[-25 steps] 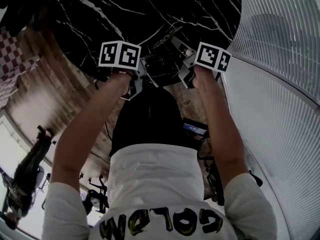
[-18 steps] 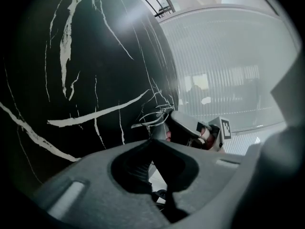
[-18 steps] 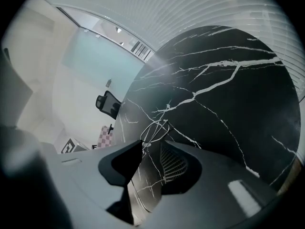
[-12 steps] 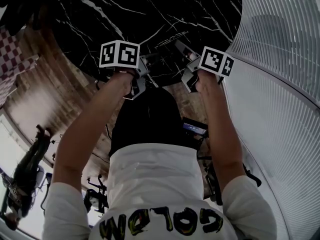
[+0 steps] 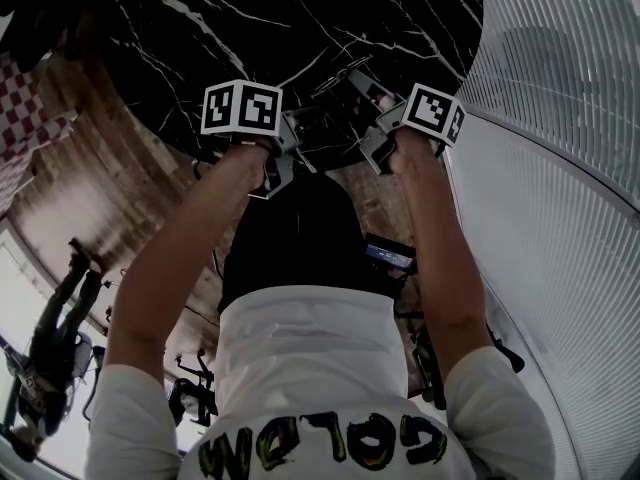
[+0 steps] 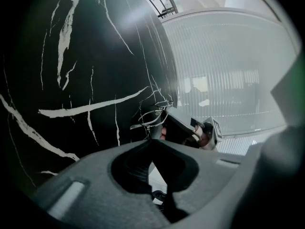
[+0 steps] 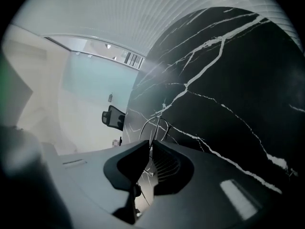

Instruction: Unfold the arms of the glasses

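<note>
pinching thin wire glasses from both sides at the table's near edge

both hand-held grippers meet over the near edge of a round black marble table (image 5: 300, 18), the edge closest to the person, and the glasses (image 6: 151, 117) hang between them. the left gripper (image 6: 152, 141) has its jaws pressed tight together, and the thin wire frame rises straight from their tips, so it pinches the glasses. the right gripper (image 7: 150, 144) has just been closing its jaws. they now stand almost together with a fine wire of the glasses caught between the pads. one round lens loop shows just past the tips against the dark stone.

in the head view the left gripper's marker cube sits left of centre and the right one's sits right of centre, with the gripper noses angled in toward each other. the person's bare forearms reach out from a white shirt (image 5: 330, 368) toward the table's near edge. seen from the left gripper view, the right gripper is just beyond the glasses, on the side of the table's right edge. a pale ribbed wall (image 5: 560, 168) curves close along that edge, and wooden floor (image 5: 110, 178) shows off the left edge. whether the glasses touch the marble or are held just above it cannot be told.
</note>
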Tool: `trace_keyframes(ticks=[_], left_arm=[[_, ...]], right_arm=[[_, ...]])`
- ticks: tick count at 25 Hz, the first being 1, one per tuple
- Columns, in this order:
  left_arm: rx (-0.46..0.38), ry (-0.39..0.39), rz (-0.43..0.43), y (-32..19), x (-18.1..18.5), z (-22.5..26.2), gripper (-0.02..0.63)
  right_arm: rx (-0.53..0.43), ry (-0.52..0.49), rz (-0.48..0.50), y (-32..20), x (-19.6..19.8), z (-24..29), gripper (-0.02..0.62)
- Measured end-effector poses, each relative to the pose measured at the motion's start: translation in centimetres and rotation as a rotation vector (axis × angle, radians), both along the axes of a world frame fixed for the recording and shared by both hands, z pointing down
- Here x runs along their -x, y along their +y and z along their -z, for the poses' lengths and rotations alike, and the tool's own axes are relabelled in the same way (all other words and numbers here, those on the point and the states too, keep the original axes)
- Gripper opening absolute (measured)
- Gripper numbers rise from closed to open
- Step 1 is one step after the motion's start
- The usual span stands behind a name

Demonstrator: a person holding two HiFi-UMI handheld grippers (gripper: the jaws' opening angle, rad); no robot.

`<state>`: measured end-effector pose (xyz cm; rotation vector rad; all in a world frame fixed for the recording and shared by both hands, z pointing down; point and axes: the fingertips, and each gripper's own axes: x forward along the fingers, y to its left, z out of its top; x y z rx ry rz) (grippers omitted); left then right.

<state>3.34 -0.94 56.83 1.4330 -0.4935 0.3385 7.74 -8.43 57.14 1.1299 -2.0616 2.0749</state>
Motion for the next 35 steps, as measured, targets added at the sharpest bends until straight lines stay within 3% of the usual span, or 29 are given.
trace_keyframes(ticks=[8, 26, 32, 35], left_arm=[[-0.002, -0.005, 0.01, 0.3, 0.4, -0.3, 0.002], [-0.027, -0.048, 0.018, -0.5, 3.6, -0.5, 0.002], [-0.05, -0.027, -0.027, 1.0, 2.1, 0.3, 0.006], [-0.041, -0.006, -0.017, 2.5, 0.4, 0.8, 0.094]], right_arm=[[-0.041, 0.077, 0.146, 0.7, 0.0, 0.0, 0.02], [-0.015, 0.199, 0.537, 3.4, -1.2, -0.2, 0.012], [0.005, 0.188, 0.486, 3.3, -0.6, -0.4, 0.005], [0.006, 0.197, 0.453, 3.1, -0.3, -0.6, 0.002]])
